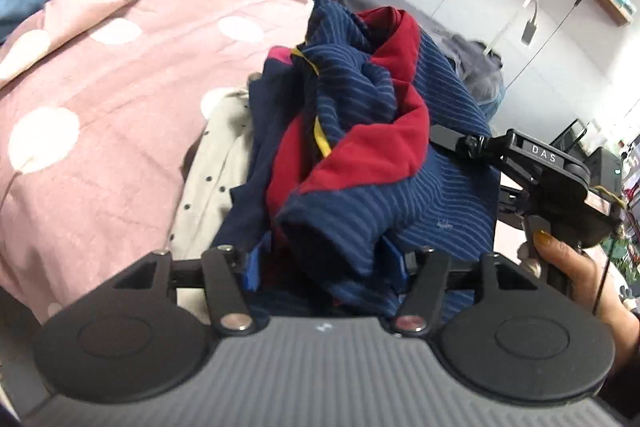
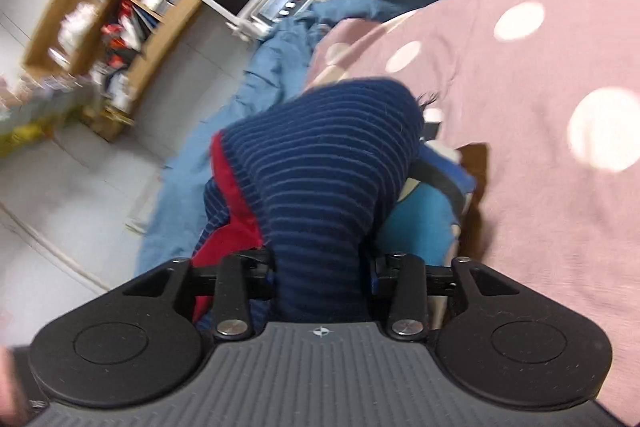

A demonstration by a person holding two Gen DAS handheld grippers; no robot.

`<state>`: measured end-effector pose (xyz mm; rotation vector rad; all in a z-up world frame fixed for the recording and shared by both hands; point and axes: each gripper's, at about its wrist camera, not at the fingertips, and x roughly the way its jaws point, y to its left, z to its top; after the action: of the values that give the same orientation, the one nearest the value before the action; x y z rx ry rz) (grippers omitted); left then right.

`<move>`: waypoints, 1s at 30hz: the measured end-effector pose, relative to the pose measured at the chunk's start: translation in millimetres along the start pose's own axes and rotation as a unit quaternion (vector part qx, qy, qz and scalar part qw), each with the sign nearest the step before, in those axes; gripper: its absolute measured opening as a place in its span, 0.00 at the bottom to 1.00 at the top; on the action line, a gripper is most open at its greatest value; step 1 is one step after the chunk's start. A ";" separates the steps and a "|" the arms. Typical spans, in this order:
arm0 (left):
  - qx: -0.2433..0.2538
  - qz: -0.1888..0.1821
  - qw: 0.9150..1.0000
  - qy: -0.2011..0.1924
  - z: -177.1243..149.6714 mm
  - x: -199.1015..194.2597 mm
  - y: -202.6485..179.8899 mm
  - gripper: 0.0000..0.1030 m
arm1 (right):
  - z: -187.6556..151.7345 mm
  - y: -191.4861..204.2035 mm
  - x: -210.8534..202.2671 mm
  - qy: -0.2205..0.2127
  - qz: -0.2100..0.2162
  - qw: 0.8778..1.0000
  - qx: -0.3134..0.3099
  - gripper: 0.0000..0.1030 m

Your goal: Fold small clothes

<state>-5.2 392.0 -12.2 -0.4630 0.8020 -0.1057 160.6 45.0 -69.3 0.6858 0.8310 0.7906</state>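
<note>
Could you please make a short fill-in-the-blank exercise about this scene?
1. The navy striped garment has panels coloured ____.
2. The pink bedsheet is printed with white ____.
3. The grey cloth beside the garment has small ____ dots.
4. In the right wrist view, a wooden ____ stands against the wall, left of the blue blanket.

Missing words: red; circles; dark; shelf

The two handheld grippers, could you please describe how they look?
Both share a ribbed grey body, two round black side discs and black linkage arms with silver pivots. The left gripper has blue fingers; the right gripper reads "DAS", with yellow wires at its rear.
</note>
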 end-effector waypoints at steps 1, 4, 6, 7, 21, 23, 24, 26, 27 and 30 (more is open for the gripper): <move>-0.004 -0.003 1.000 -0.006 -4.2 -3.0 2.3 0.59 | -0.1 2.2 -3.5 0.001 0.001 1.000 -0.009 0.72; -0.027 0.006 1.000 -0.010 -8.5 -7.6 8.6 0.72 | -0.1 15.5 -22.8 -0.017 -0.015 0.999 -0.027 0.95; -0.021 0.028 0.999 -0.018 -12.5 -17.9 1.2 0.78 | -0.5 31.3 -40.8 -0.036 -0.028 0.998 -0.048 1.00; -0.011 0.045 0.999 -0.023 -15.0 -24.6 -4.7 0.80 | -2.2 41.3 -51.6 -0.041 -0.041 0.996 -0.072 1.00; 0.203 0.199 0.958 0.023 -49.5 -63.7 -126.1 1.00 | -41.9 137.6 -78.6 0.126 -0.125 0.936 -0.303 1.00; 0.201 0.201 0.958 0.043 -38.7 -54.0 -128.9 1.00 | -38.4 150.8 -70.7 0.148 -0.149 0.916 -0.343 1.00; 0.201 0.197 0.958 0.058 -32.2 -52.6 -128.3 1.00 | -35.9 153.5 -65.4 0.164 -0.158 0.906 -0.356 1.00; 0.214 0.192 0.954 0.086 -20.0 -45.5 -128.0 1.00 | -29.8 157.1 -53.2 0.197 -0.167 0.890 -0.376 1.00; 0.229 0.199 0.948 0.097 -15.0 -42.7 -129.5 1.00 | -28.2 157.0 -47.0 0.218 -0.169 0.881 -0.384 1.00; 0.274 0.209 0.930 0.126 -5.8 -32.3 -134.9 1.00 | -26.9 158.6 -26.7 0.267 -0.174 0.857 -0.404 1.00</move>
<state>-20.9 277.7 65.0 0.2611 1.0624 0.0106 74.0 112.8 51.1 -0.4561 0.9719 0.9088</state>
